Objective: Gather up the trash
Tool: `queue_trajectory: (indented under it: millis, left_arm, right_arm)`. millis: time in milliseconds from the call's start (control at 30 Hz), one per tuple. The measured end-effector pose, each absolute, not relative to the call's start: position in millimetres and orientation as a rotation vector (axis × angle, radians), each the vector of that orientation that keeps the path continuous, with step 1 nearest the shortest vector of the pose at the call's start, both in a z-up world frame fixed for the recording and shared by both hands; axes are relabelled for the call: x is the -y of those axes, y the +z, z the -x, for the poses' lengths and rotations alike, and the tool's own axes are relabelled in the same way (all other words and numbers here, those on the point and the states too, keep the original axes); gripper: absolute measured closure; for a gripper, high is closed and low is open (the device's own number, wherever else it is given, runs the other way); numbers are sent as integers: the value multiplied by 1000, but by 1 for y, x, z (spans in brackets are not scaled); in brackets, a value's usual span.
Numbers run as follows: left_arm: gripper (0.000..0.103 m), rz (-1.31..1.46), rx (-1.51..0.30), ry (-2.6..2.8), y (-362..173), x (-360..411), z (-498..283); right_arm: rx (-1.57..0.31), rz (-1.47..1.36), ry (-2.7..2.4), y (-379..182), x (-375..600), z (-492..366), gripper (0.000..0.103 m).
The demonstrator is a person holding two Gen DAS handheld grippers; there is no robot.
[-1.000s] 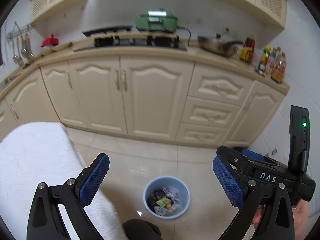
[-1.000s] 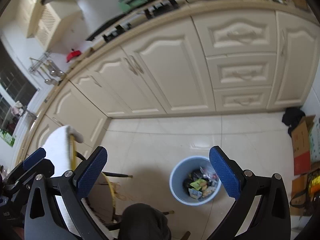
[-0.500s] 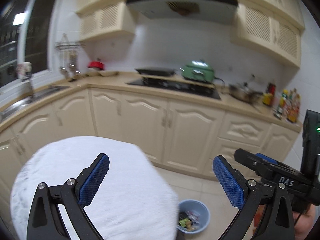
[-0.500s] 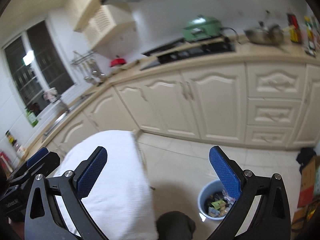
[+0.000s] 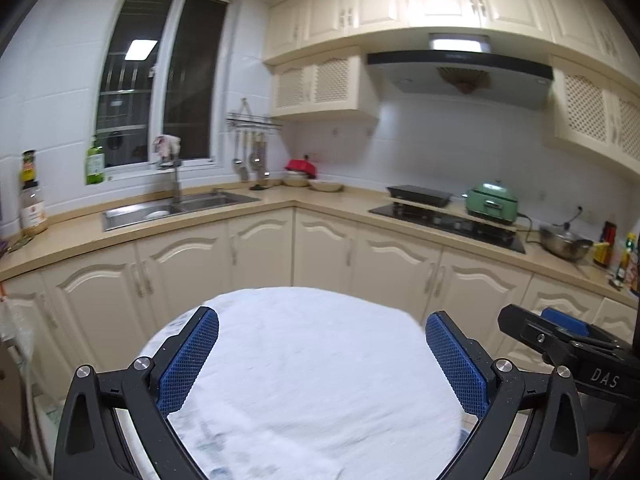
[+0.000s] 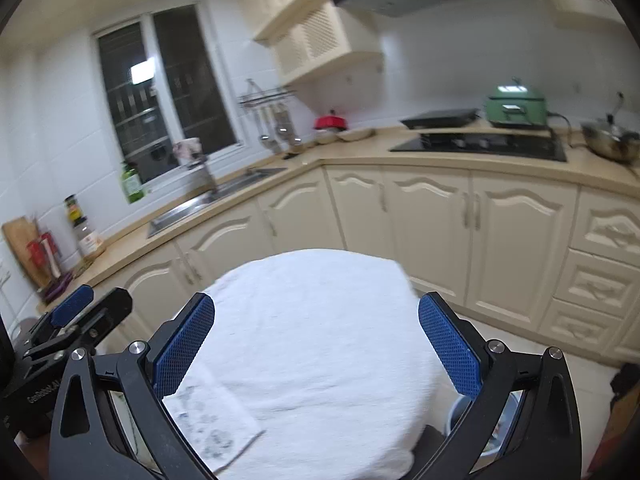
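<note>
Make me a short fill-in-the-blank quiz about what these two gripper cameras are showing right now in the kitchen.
1. Both the left gripper and the right gripper have their jaws ____.
2. The round table under the grippers is covered by a ____ cloth.
3. The green appliance stands beside the stovetop, on the ____.
4. The printed paper lies on the table near the right gripper's ____ finger.

Missing words: open; white; countertop; left

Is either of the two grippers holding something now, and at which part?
Nothing is held. The left gripper and the right gripper are both open, with only the white cloth-covered table showing between their fingers.
</note>
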State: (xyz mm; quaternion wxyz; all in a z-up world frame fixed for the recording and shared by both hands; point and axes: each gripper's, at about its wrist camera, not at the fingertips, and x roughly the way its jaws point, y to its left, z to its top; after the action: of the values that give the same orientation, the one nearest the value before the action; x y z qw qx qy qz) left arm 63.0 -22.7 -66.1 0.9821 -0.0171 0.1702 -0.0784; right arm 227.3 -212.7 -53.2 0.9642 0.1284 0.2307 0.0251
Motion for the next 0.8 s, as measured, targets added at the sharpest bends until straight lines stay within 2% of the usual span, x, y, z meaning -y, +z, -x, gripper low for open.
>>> queue_trajectory:
  millis: [133, 400, 800]
  left_arm:
    - [1, 33, -326, -103, -70, 3, -12]
    - [1, 20, -312, -61, -61, 3, 40]
    - [1, -5, -329, -43, -51, 12, 53]
  right_arm:
    - [-464, -228, 81, -53, 181, -216, 0]
    - [-447, -179, 76, -50, 148, -190, 0]
    - [-408, -160, 52, -47, 142, -165, 0]
